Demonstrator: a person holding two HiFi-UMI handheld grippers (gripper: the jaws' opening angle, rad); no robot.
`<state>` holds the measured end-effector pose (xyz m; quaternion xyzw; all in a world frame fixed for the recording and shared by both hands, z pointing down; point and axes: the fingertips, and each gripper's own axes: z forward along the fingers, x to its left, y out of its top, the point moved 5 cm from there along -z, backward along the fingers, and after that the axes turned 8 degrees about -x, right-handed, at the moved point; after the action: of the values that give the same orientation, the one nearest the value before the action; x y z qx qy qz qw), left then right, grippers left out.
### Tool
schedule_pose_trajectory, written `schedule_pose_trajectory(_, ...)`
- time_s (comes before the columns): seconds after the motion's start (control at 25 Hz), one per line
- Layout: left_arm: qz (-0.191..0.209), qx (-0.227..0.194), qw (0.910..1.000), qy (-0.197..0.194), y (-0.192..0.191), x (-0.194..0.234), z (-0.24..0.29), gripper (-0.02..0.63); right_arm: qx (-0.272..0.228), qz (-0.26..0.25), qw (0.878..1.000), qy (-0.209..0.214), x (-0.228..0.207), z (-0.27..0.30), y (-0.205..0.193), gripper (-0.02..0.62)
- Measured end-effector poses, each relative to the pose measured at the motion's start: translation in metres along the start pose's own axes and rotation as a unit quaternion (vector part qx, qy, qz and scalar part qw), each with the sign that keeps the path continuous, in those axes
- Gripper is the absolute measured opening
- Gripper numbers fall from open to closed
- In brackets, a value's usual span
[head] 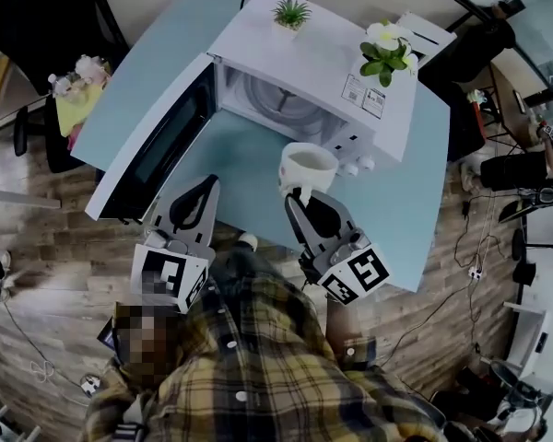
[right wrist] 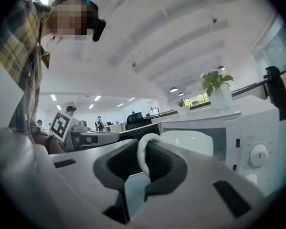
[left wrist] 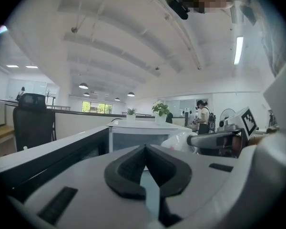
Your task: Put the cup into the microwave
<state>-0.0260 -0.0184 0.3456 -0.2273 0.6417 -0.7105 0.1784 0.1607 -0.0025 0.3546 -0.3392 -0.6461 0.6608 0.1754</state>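
Right gripper (head: 301, 199): fingers (right wrist: 164, 163) nearly closed, pinching cup handle (right wrist: 142, 152) | cup (head: 307, 166): upright, mouth up, long axis vertical, handle toward the person, over worktop (head: 415, 201) just before open microwave (head: 323, 63) cavity | left gripper (head: 205, 187): fingers (left wrist: 124, 168) pressed together, empty, beside door (head: 157, 150)

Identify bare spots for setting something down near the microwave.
Free: the light blue tabletop between the open dark-windowed door and the white microwave, and its empty cavity. Crowded: its top, holding a spiky green plant and a white-flowered one.
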Motion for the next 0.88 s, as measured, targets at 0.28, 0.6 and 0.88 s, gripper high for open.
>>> schedule_pose_trajectory(0.28,0.001,-0.001,0.9994,0.034,0.001,0.004,-0.001,-0.009,0.003,0.003,1.000,0.022,-0.009,0.002,0.000,0.054)
schedule_pose_trajectory(0.6,-0.014,0.007,0.9996,0.025,-0.007,0.015,0.025,-0.009,0.012,0.007,1.000,0.015,-0.027,0.019,-0.003,0.054)
schedule_pose_trajectory(0.88,-0.019,0.011,0.9997,0.009,-0.006,0.023,0.053,-0.009,0.018,0.006,1.000,0.010,-0.042,0.037,-0.001,0.054)
